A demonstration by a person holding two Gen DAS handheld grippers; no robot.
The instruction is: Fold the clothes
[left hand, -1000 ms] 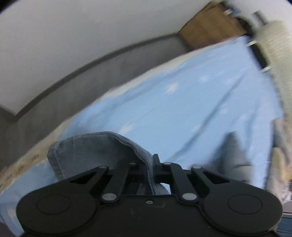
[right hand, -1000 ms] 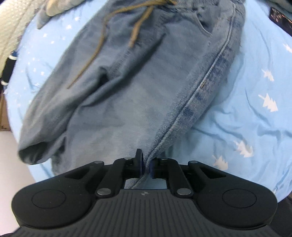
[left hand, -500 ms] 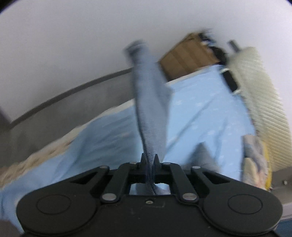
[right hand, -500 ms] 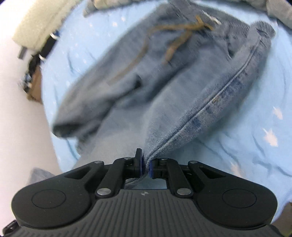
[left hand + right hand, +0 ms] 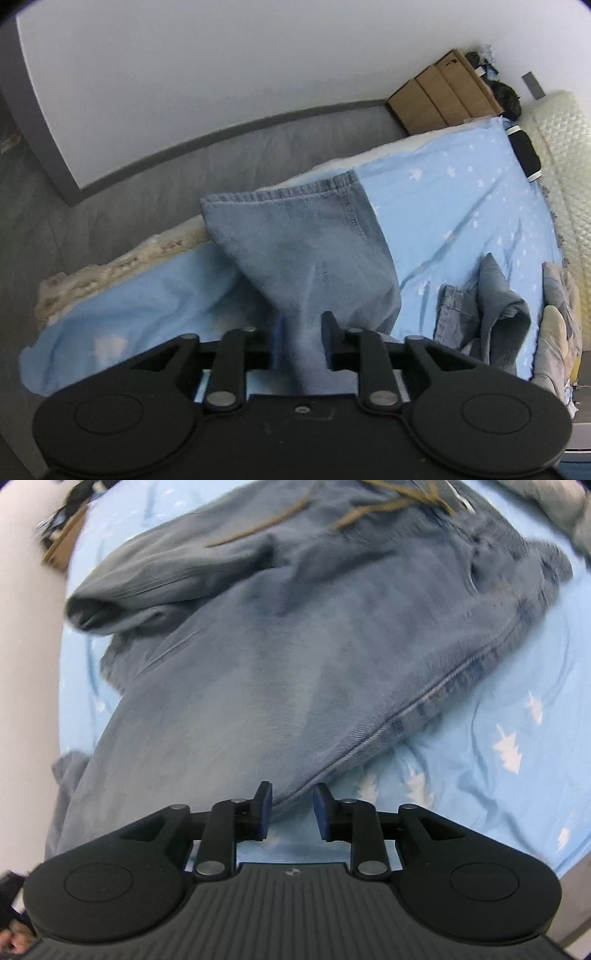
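A pair of light blue jeans (image 5: pixel 295 646) with a brown drawstring (image 5: pixel 388 506) lies spread on the blue sheet (image 5: pixel 498 775) printed with white trees. In the right wrist view the side seam runs down to my right gripper (image 5: pixel 291 805), which is open with the denim edge just at its fingertips. One jeans leg (image 5: pixel 306 240) in the left wrist view lies flat on the sheet (image 5: pixel 461 203), hem toward the bed's far edge. It passes between the fingers of my left gripper (image 5: pixel 301 332), which stands open around it.
More denim clothing (image 5: pixel 491 306) and a grey garment (image 5: pixel 557 314) are heaped at the right of the bed. A cream quilted pad (image 5: pixel 565 166) lines the right side. A cardboard box (image 5: pixel 443 92) stands by the white wall, past the grey floor (image 5: pixel 110 203).
Both grippers were shut on the jeans and have opened. The leg that the left gripper swung up half a second ago now lies flat on the sheet.
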